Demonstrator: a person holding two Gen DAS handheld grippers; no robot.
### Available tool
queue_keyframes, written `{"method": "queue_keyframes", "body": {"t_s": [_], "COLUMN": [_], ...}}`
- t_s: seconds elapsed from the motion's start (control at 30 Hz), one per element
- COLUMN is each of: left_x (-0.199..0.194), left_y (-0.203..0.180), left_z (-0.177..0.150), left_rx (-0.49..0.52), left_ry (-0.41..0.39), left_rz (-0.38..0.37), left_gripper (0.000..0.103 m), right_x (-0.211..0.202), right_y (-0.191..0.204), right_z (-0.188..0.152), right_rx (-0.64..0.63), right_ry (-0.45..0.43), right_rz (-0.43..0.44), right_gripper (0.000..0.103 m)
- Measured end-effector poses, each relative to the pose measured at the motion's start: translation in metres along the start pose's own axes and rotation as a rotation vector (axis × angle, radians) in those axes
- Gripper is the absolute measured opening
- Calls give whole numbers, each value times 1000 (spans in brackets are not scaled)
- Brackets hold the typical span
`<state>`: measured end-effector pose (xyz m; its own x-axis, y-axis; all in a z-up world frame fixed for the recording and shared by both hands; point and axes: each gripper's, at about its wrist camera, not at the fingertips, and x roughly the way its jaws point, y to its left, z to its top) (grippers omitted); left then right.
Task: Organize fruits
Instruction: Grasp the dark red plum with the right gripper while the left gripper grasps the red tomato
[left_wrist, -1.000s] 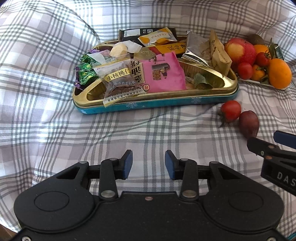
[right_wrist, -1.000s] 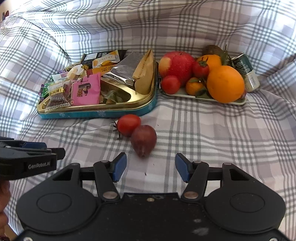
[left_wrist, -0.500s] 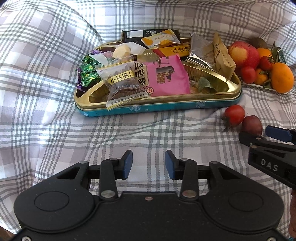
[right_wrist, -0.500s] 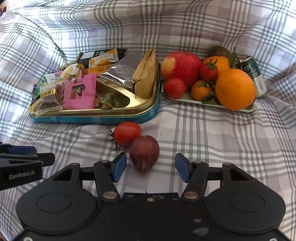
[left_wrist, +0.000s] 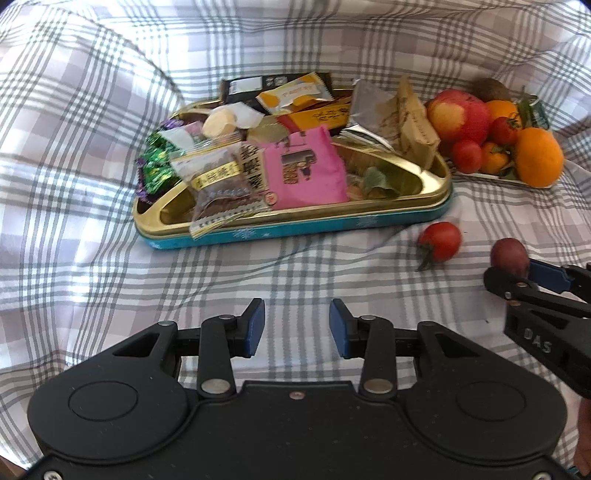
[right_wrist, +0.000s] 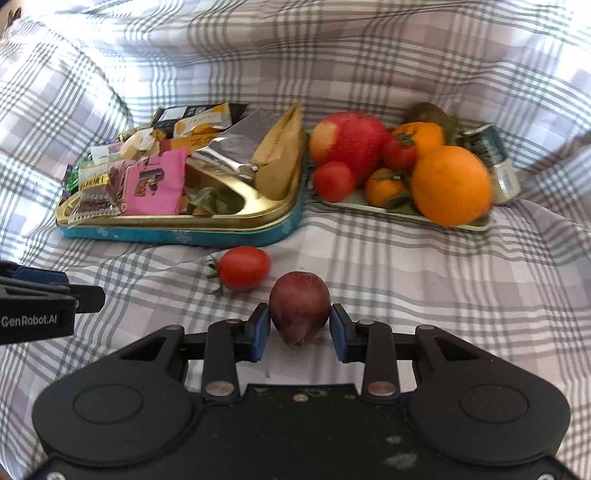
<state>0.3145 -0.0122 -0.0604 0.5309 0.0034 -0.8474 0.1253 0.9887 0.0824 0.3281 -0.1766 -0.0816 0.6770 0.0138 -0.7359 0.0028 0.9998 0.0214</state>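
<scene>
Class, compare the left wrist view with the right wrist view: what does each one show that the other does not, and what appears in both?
Only the left wrist view shows the left gripper, its jaws open over bare cloth. Only the right wrist view shows both pads of the right gripper, just closed, pressing the dark purple fruit. Both show the snack tin, the fruit tray, the loose tomato and the checked cloth.

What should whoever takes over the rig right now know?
Right gripper: jaws have just closed on the dark purple fruit, pads against both its sides.
Left gripper: jaws open, empty, over the checked cloth.
Loose: one red tomato on the cloth in front of the snack tin.
Done: apple, oranges and tomatoes sit on the fruit tray.
Left: carry the purple fruit to the tray, then the tomato.
</scene>
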Motion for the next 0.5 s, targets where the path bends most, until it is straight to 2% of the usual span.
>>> {"method": "queue_keyframes", "body": {"t_s": [0.23, 0.5], "left_x": [-4, -7], "left_y": [-18, -42], "left_z": [6, 10], "left_rx": [35, 85], "left_ry": [-4, -37], "left_rz": [-51, -93], "left_gripper": [48, 48], "right_x": [-24, -32], "right_y": [-30, -58], "right_z": [-12, -31], "right_rx": [51, 97], "right_ry": [-2, 28], "right_rz": [-32, -58], "right_gripper": [36, 36]}}
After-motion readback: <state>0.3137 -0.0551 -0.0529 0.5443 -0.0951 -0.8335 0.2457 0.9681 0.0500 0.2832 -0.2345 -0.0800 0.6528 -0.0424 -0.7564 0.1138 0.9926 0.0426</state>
